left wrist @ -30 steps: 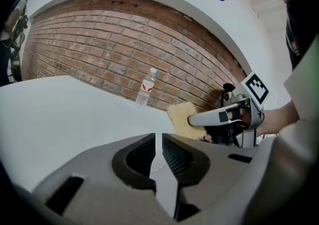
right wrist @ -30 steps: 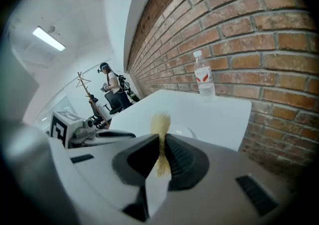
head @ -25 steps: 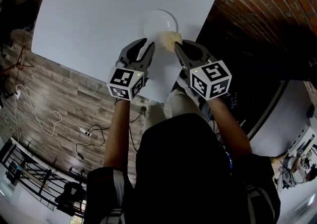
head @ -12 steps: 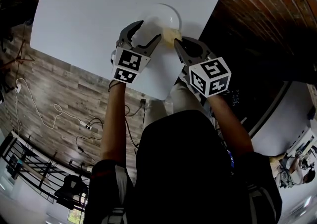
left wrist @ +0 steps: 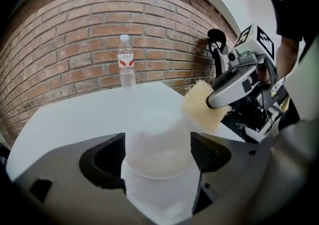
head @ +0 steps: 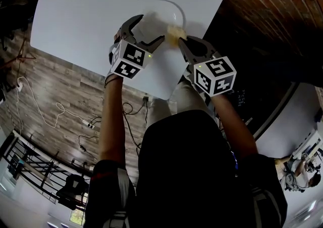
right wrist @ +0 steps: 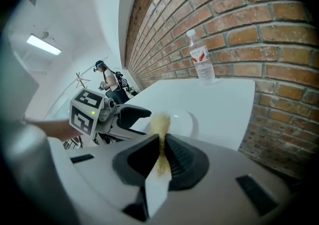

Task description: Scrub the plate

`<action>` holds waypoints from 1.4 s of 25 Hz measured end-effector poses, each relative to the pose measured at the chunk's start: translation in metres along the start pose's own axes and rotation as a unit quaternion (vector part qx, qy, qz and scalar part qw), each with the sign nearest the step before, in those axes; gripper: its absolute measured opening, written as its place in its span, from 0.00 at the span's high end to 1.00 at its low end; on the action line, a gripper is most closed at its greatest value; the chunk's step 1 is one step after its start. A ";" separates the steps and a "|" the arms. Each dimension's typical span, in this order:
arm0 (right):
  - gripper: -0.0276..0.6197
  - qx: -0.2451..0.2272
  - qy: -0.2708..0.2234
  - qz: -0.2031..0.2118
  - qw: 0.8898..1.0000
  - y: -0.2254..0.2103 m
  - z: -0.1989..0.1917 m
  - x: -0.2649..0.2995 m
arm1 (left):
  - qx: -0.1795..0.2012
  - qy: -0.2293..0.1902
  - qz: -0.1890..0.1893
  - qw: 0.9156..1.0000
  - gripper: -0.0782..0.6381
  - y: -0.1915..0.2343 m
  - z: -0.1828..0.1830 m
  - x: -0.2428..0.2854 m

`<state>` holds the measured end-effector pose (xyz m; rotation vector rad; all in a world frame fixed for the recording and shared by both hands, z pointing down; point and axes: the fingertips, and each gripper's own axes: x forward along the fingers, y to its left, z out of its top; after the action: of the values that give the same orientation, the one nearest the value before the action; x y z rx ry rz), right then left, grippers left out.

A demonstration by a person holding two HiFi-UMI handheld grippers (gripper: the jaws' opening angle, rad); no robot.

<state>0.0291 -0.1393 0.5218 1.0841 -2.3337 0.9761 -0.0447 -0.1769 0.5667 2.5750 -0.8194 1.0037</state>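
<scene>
2 grippers work at the near edge of the table [head: 91, 10]. The left gripper [head: 149, 29] has just been opening its jaws, and they stand wide apart. The plate [left wrist: 159, 144] lies flat between them, and neither pad looks to be pressing on its rim. The right gripper [head: 181, 43] is clamped on a yellow sponge [right wrist: 160, 124], which sticks out past its jaw tips.

The coming move likely turns on this. The plate lies straight ahead of the left jaws and already inside their gap, so closing them on the rim should steady it. Being round, it has no long axis to line up with. The sponge sits just beside the plate's right rim, so the right hand would need only a short reach inward to scrub. Whether the sponge touches the rim I cannot tell.

The plate looks bare, with nothing on it. Farther off, 1 capped clear bottle [left wrist: 126, 62] stands upright near the table's far edge, against the brick wall [left wrist: 75, 45]. How full it is I cannot tell.
</scene>
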 end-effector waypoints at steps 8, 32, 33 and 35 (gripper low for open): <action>0.89 0.007 0.007 0.000 1.000 -0.003 -0.008 0.003 | 0.016 0.041 -0.027 0.999 0.35 -0.001 -0.016 0.013; 0.89 0.011 0.003 -0.001 1.000 -0.002 0.002 0.006 | -0.004 0.023 -0.030 0.999 0.35 -0.002 -0.017 0.013; 0.89 0.008 0.002 -0.001 1.000 -0.002 0.006 0.008 | -0.003 0.023 -0.030 0.999 0.35 -0.002 -0.017 0.013; 0.89 -0.004 0.002 0.003 1.000 -0.001 0.011 0.011 | -0.002 0.024 -0.032 0.999 0.35 -0.003 -0.018 0.012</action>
<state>0.0222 -0.1529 0.5209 1.0716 -2.3362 0.9701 -0.0452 -0.1724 0.5880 2.5464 -0.7221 1.0407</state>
